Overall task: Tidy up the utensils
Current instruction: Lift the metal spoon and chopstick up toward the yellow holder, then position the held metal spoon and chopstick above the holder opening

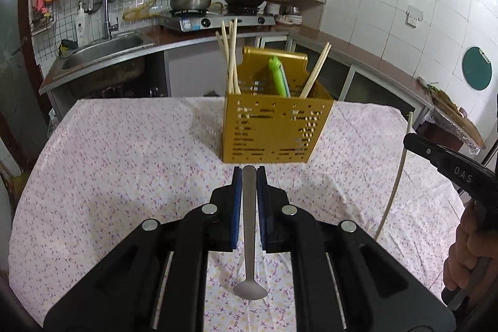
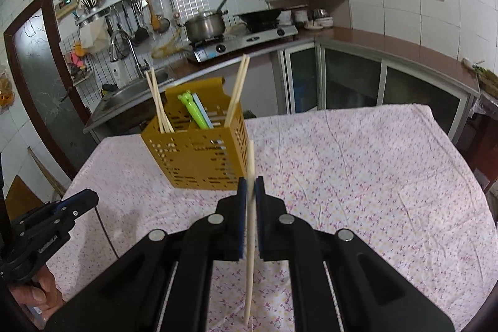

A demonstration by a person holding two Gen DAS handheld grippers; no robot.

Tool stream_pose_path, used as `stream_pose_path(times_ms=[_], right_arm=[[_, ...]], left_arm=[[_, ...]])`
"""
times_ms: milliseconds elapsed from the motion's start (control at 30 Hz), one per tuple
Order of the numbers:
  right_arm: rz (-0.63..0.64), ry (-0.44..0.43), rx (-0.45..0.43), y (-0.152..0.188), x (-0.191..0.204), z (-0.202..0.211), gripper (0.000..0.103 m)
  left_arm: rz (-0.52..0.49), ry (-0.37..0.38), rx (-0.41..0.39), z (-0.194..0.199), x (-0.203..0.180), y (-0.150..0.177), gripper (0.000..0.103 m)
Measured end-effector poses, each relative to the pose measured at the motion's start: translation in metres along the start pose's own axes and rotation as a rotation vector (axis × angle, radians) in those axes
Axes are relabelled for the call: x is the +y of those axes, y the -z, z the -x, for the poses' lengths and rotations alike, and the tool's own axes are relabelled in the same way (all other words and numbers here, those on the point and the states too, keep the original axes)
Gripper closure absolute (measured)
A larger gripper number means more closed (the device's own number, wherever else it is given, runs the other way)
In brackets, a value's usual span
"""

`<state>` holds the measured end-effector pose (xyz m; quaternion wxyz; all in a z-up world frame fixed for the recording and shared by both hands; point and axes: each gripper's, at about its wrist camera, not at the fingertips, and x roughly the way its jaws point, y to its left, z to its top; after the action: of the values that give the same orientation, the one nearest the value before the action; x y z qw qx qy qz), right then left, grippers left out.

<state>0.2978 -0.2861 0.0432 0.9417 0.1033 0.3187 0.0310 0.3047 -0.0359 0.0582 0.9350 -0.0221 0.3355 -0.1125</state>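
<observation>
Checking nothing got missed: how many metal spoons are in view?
1. The spoon hangs bowl-down, clamped in the left gripper. The holder shows chopsticks and a green utensil; more spoons may be hidden inside.

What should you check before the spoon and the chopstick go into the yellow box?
1. Left claw shut on the spoon: ok.
2. Right claw shut on the chopstick: ok.
3. Spoon hangs bowl down, clear of the tablecloth: ok.
4. Yellow box stands upright on the table: ok.
5. Room left in the box beside the chopsticks and the green utensil: cannot tell for every compartment.
</observation>
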Motion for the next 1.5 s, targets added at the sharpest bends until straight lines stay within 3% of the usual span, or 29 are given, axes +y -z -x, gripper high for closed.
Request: stream_pose_path(times_ms=[667, 1267, 1500], right_arm=[[0.078, 0.013, -0.147, -0.022, 0.014, 0.053, 0.097], [0.144, 0.018, -0.211, -0.063, 0.033, 0.070, 0.097], [0.189, 0.006, -0.243, -0.105, 0.053, 0.068, 0.097]], left_arm=[[-0.002, -0.002, -0.078, 0.026, 0.001, -0.025, 0.095], [-0.040, 0.018, -0.168, 0.041, -0.010, -0.095, 0.095], [-0.097, -0.005, -0.220, 0.040, -0.027, -0.154, 0.095]])
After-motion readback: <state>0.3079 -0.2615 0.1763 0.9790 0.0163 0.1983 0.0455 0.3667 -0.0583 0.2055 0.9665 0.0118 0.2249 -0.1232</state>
